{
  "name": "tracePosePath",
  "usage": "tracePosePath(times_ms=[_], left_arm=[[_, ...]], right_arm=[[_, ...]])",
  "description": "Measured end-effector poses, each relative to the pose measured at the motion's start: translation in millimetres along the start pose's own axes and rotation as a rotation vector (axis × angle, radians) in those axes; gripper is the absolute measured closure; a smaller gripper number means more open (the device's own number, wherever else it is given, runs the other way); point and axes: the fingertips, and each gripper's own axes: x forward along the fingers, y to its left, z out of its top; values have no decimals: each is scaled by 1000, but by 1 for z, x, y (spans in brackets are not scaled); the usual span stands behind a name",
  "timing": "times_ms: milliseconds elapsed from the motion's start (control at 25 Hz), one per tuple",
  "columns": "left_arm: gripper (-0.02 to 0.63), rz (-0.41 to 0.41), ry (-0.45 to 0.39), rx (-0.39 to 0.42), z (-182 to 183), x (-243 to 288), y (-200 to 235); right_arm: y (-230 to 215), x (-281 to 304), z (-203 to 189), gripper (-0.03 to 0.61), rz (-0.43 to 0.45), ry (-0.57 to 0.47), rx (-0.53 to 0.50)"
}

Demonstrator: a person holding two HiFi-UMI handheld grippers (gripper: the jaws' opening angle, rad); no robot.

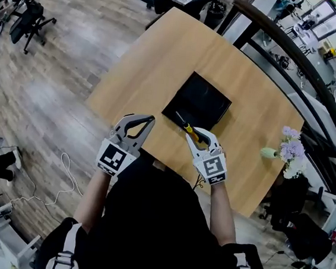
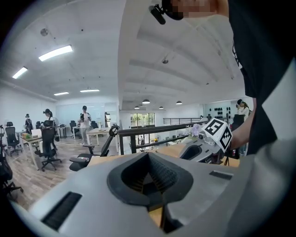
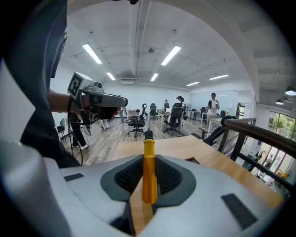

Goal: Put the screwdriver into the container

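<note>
While clamping the yellow screwdriver (image 3: 149,173) by its handle in the right gripper (image 1: 200,137), hovering at the black container's (image 1: 198,98) near rim; probably risking dropping it onto the table (image 1: 164,59) by releasing early. Idling the left gripper (image 1: 148,122), jaws together, empty.

Screwdriver (image 1: 185,125) partly behind right claw (image 1: 198,134)

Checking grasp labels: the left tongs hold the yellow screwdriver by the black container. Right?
No. The right tongs hold the yellow screwdriver, by the black container. The right gripper view shows it clamped between them.
</note>
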Motion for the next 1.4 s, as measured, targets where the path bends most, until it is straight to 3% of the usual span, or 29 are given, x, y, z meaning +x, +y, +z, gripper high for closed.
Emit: tracePosePath(times_ms=[200,760,1400], left_arm=[[592,-61,0,3,-5,23,16],[592,-207,9,33,-11,52,50],[592,-272,28,44,-23,57,71]], right_arm=[[-5,22,-21,486,-20,41,80],[-22,61,-80,486,-136,197,177],[-35,91,-133,486,-192,332,246]])
